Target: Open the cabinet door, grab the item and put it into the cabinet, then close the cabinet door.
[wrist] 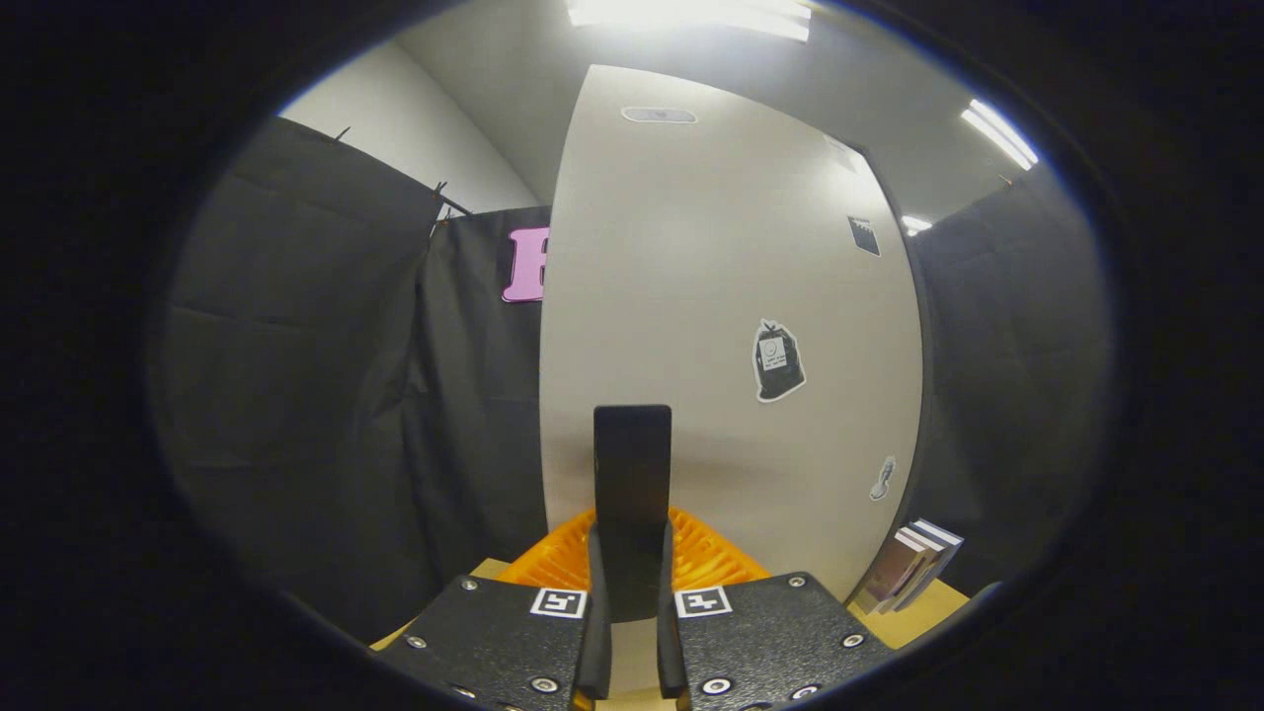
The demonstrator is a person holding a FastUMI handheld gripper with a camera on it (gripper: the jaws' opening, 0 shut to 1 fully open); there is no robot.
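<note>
Furthest left hangs the booth's black cloth wall (326, 395), which serves only as a backdrop. Next comes the cabinet door (731, 326), a pale flat panel with a few small stickers (778, 360). It stands upright just beyond the fingers. Whether it is swung open or closed I cannot tell, because the cabinet's inside cannot be made out.

In the middle, the hand-held gripper (632, 592) has its two fingers drawn in close, clamped on a flat black item (632, 484). The item stands upright between them and rises well above the tips. It is probably held this way so it can be carried forward edge-on and slid into the cabinet. So the task's thing is in the grip itself, close to the door face.

An orange ribbed thing (711, 553), perhaps a basket or rack, lies behind and below the item on the table (928, 607).

To the right, a small stack of books (913, 563) leans beside the door's lower corner.
</note>
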